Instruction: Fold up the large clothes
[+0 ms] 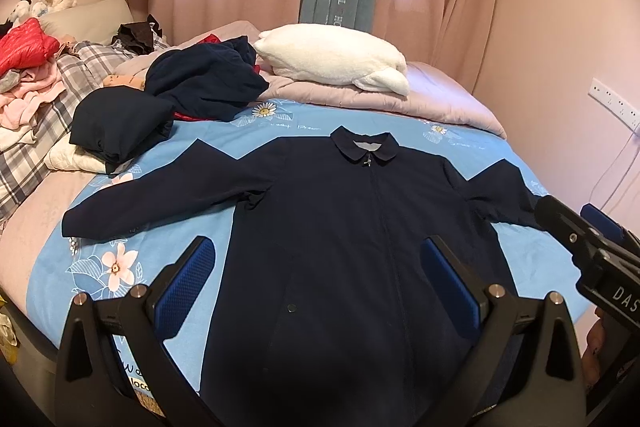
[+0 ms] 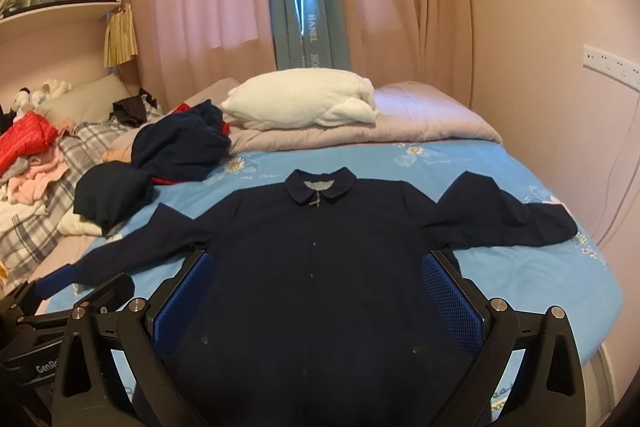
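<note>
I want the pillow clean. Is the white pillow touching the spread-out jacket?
Apart. The right wrist view shows blue sheet between the pillow and the jacket collar.

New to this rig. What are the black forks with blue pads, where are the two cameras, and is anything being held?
No robot arm here: a person holds a two-finger gripper in each hand, each carrying a fisheye camera looking along its fingers. One picture is from the left gripper, the other from the right gripper. The blue pads are the finger faces. Both grippers are open and hold nothing. On the blue floral bedsheet a navy jacket lies flat, zipped, sleeves spread. Behind it are a white pillow and a pile of dark clothes.
</note>
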### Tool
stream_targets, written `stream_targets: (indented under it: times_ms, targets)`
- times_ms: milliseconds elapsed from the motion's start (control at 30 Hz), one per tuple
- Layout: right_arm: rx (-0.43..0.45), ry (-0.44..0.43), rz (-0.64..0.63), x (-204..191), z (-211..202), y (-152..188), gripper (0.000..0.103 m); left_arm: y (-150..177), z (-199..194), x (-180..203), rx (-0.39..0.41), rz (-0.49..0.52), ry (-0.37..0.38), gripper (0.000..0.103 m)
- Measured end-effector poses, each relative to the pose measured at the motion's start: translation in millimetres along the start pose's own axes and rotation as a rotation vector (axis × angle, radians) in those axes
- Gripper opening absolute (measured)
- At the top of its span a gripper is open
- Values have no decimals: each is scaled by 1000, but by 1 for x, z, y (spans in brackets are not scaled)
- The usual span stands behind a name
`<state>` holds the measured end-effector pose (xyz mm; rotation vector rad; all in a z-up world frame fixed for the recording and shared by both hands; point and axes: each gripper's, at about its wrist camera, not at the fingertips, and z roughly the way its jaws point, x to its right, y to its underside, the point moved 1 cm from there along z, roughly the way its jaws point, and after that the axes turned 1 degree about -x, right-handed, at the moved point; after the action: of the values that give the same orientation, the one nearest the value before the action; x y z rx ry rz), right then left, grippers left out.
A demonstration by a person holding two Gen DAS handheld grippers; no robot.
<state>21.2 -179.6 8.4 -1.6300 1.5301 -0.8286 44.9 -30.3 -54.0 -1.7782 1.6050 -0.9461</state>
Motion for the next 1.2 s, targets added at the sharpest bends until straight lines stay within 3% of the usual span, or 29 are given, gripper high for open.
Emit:
stream_targets:
  times_ms: [433, 600, 900, 1200]
  targets:
    - [174, 80, 21, -4, -68, -19, 102, -6, -44, -7, 67, 19, 117, 103]
    - [220, 53, 8, -16, -87, -26, 102, -6, -59, -11, 76, 11, 157, 103]
    - [228, 46, -19, -21, -76, -25, 102, -12, -77, -11, 106, -10, 168, 103]
    - [228, 19, -42, -22, -71, -18, 102, -17, -66, -2, 98, 2, 129, 103]
